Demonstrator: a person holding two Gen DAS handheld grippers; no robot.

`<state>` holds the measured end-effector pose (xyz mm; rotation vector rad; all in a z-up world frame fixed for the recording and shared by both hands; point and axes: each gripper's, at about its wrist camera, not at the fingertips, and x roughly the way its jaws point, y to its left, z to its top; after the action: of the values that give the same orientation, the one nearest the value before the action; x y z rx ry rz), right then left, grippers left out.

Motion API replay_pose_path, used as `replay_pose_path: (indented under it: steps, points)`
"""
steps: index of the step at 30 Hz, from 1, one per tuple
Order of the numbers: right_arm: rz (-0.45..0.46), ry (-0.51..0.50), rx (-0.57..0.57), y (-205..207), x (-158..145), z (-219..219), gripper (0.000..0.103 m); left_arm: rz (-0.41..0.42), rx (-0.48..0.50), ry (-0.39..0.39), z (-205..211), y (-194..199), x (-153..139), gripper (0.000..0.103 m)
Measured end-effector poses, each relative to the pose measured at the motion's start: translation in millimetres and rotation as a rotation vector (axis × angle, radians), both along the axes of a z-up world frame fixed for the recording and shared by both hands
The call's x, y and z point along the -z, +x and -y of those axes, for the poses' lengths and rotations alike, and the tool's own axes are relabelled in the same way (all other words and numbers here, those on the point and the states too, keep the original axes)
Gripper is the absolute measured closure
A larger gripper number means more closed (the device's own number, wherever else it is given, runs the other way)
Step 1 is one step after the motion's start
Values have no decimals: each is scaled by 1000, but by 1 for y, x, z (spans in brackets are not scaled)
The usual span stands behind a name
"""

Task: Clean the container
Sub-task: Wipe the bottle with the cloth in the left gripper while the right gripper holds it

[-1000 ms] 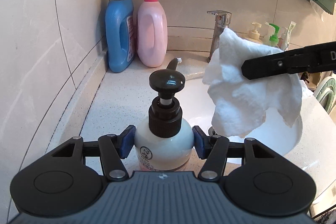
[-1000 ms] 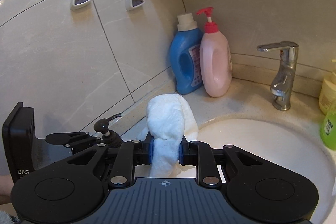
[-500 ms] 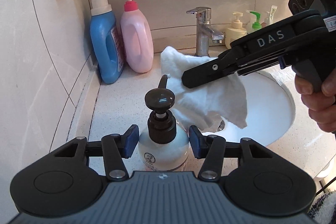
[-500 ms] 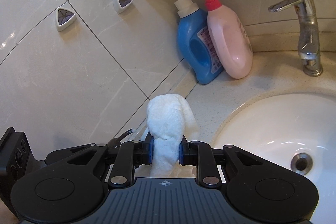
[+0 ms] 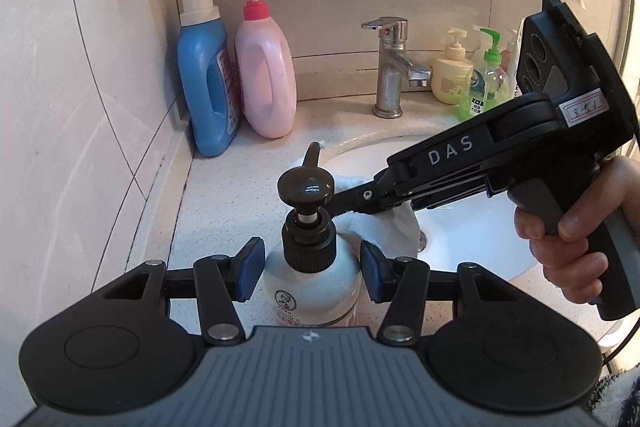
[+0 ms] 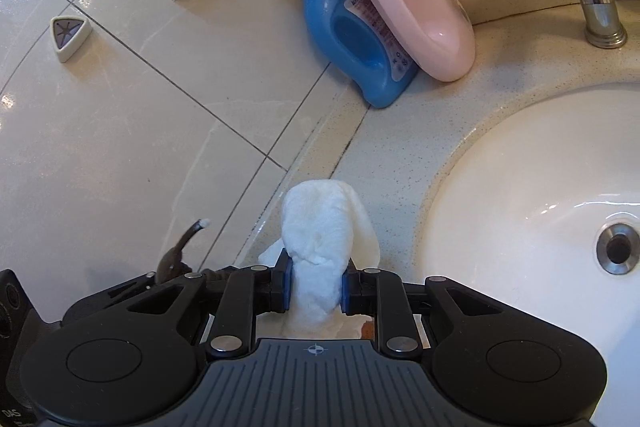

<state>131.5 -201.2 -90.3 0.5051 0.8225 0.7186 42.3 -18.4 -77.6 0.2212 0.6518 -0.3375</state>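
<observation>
Between my left gripper's point(image 5: 312, 273) blue pads point(image 5: 249, 273) stood the pump bottle point(image 5: 311, 281) — upright on the counter point(image 5: 224, 195) at the basin's point(image 5: 472, 235) near-left rim, white-bodied with a dark pump head. The pads sat just beside its shoulders on either side; I could not tell whether they pressed the plastic or only flanked it, as a thin sliver seemed to show at each side. My right gripper point(image 6: 316, 291) was clamped narrow on a wad of white cloth point(image 6: 320, 243), which bulged up past the pads point(image 6: 285, 283) and hung below them. From the left camera I saw that right gripper point(image 5: 352, 199) reaching in from the right, gripped by a bare hand point(image 5: 576, 239), its tips just behind the pump collar and the cloth point(image 5: 388, 227) bunched against the bottle's far right shoulder — touching, as far as I could judge. From the right camera only the bottle's curved spout point(image 6: 188, 239) showed, poking up at lower left. Against the back wall a blue jug point(image 5: 208, 75) and a pink pump bottle point(image 5: 266, 71) stood touching each other, left of the tap point(image 5: 390, 67). Right of the tap were a cream dispenser point(image 5: 452, 75) and a green-topped one point(image 5: 484, 83).
</observation>
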Motion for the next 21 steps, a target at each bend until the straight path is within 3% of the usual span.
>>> replay_pose_path:
  steps: [2, 6, 15, 21]
  points:
    - [-19, -88, -4, 2, 9, -6, 79, 2, 0, -4, -1, -1, 0, 45]
    - [-15, -111, -2, -2, 12, -3, 79, 2, -3, -16, -3, -2, 0, 45]
    - [47, 38, -13, 1, -28, 7, 79, -18, -52, -57, -10, -13, -1, 44]
    - [-21, 103, -45, 12, -18, -7, 79, -58, -56, -82, -12, -21, 4, 45]
